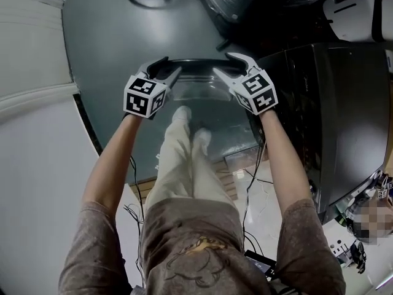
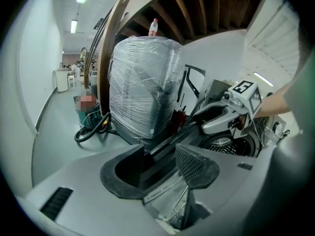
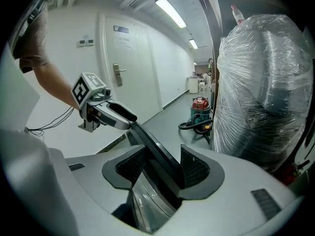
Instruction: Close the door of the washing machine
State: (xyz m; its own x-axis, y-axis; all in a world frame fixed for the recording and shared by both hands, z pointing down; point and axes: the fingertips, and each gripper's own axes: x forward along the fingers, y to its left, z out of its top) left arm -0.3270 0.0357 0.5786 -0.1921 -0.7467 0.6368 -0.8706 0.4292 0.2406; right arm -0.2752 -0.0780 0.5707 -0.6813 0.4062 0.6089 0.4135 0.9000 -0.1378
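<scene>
Two grippers sit side by side on one edge of the washing machine's door [image 1: 196, 97], well apart along it. The left gripper [image 1: 172, 65] has its jaws partly apart with the door's dark rim [image 2: 165, 142] running between them. The rim lies close along one pad, and a clear gap shows to the other ribbed pad [image 2: 193, 162], so nothing is clamped. The right gripper [image 1: 222, 64] stands wider. The same rim [image 3: 156, 149] crosses slantwise between its jaws, with free space on the side toward the left gripper.

The door is a clear curved pane in a dark frame, swung open, its free edge lying across both grippers' tips. The dark washing machine [image 1: 325, 115] stands to the right of the right gripper, and its perforated drum [image 2: 224, 144] shows open just below that gripper.

Beyond the gripper tips is a tall bundle wrapped in plastic film [image 3: 261, 92] on a grey floor [image 1: 104, 42]. A canister vacuum [image 3: 200, 104] with a coiled hose stands further off, beside it. Past the left gripper are a white wall and a white room door [image 3: 123, 68], under strip lights [image 3: 170, 11].
</scene>
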